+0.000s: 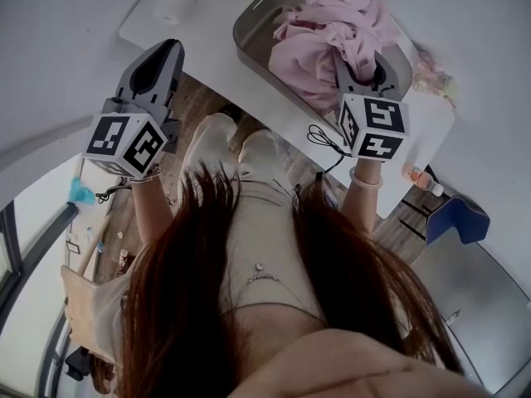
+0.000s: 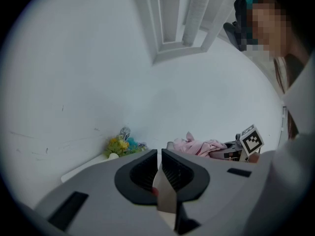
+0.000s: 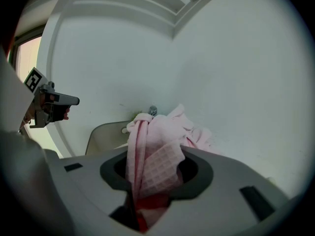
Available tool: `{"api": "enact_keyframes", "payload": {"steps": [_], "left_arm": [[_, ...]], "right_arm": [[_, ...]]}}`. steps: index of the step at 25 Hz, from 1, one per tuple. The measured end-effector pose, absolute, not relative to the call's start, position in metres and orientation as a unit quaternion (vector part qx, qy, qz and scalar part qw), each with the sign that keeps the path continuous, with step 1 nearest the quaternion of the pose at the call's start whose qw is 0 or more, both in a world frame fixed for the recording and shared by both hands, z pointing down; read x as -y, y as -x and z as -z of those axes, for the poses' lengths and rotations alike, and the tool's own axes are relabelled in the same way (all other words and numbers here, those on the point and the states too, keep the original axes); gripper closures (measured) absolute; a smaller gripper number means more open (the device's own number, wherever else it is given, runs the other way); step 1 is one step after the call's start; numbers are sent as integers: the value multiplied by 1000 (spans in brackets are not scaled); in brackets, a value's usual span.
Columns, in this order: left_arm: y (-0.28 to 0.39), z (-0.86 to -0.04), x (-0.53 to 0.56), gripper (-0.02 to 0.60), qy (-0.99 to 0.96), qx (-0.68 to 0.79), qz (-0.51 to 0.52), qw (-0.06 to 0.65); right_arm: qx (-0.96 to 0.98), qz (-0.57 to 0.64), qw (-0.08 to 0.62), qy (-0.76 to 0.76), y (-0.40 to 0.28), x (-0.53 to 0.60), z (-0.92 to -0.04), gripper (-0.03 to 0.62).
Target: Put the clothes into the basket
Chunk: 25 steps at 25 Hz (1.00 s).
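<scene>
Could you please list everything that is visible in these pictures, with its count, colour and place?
basket: one, grey, on the table
pink clothes: a heap, pink, in the basket
table: one, white, under the basket
flowers: one bunch, yellow-green, table's far end
bottle: one, orange-capped, right of the table
left gripper: one, grey, shut, empty, at the table's edge
right gripper: one, grey, shut on pink clothes, above the basket
</scene>
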<state>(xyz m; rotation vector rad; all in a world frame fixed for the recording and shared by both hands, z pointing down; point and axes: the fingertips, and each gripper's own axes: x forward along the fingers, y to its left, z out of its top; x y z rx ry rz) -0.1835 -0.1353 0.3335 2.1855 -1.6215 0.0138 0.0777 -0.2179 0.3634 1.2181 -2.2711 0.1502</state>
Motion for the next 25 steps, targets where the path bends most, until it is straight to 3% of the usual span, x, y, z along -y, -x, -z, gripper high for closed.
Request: {"api": "enact_keyframes", "payload": {"steps": [21,25], "left_arm": [[186,-345,160,568,-784,579,-16,224],[187,-347,169,568,-787,573,-20,227]], "right_arm": [[800,-174,461,-344,-72,213,-490,430],[779,-178,501,-331,-76,212,-510,406]]}}
